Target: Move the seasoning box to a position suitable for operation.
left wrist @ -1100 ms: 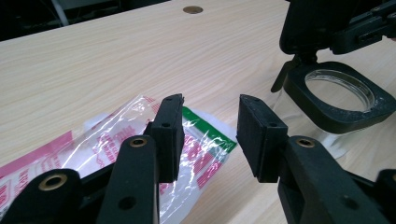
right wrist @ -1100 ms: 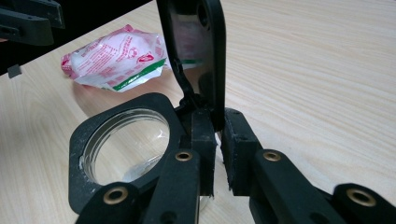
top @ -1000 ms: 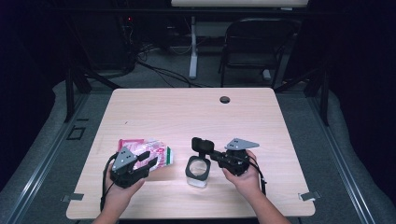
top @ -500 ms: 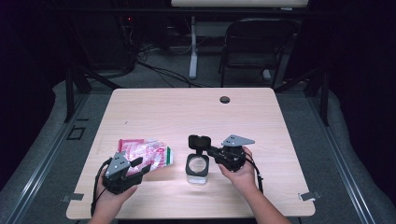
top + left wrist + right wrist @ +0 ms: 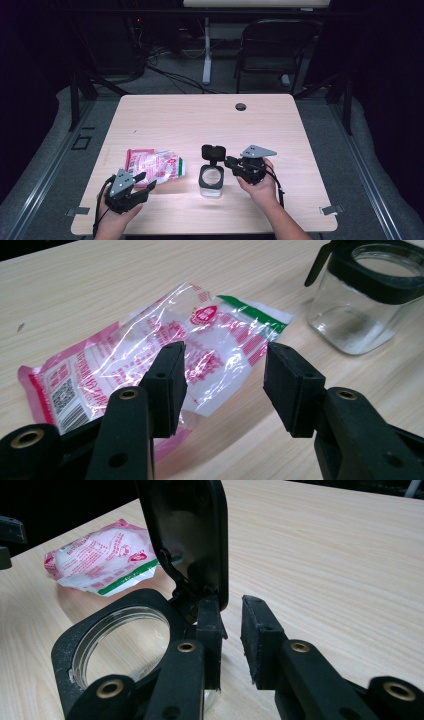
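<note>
Packet and open jar on the counter

Left gripper, jaws just widening, released, hovers over the pink packet; right gripper, jaws also parting, empty, sits beside the jar and its raised lid.

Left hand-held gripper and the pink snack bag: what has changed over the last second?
The left hand-held gripper drew back toward the table's near edge, jaws just opening, clear of the pink plastic snack bag. The right hand-held gripper, jaws opening slightly, stayed by the clear glass jar with black flip lid.

Dark room, grey floor, black chair behind.
</note>
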The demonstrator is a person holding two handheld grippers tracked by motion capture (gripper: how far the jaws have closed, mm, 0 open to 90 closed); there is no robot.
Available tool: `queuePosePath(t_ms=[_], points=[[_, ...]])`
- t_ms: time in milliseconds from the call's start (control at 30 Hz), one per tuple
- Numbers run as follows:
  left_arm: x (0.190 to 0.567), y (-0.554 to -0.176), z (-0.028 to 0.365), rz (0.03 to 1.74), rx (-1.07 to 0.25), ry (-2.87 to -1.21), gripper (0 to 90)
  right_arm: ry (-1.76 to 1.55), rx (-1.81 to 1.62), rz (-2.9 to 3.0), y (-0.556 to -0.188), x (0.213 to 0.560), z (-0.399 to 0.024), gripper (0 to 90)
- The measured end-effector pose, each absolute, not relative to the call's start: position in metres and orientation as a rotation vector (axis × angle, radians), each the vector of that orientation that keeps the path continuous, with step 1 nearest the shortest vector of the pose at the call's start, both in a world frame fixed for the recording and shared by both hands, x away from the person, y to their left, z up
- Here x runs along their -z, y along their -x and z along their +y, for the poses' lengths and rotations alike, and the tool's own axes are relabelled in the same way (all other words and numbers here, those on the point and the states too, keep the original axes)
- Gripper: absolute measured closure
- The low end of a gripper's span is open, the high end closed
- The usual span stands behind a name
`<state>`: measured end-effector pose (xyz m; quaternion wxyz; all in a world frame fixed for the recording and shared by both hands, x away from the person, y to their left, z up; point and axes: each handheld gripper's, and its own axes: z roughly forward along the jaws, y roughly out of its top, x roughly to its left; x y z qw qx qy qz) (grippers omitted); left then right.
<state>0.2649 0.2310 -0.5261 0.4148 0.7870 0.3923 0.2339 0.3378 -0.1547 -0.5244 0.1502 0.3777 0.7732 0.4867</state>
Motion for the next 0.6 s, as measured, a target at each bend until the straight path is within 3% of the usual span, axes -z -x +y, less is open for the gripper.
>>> queuePosePath(t_ms=[400,600], points=[[0.542,-0.271,0.216,0.945,-0.578,-2.073,49.1,-1.065,-1.409,2.222,-0.329,0.524,-0.154,72.0],[0.552,-0.277,0.203,0.905,-0.639,-2.149,47.0,-1.057,-1.431,2.219,-0.323,0.524,-0.153,70.5]])
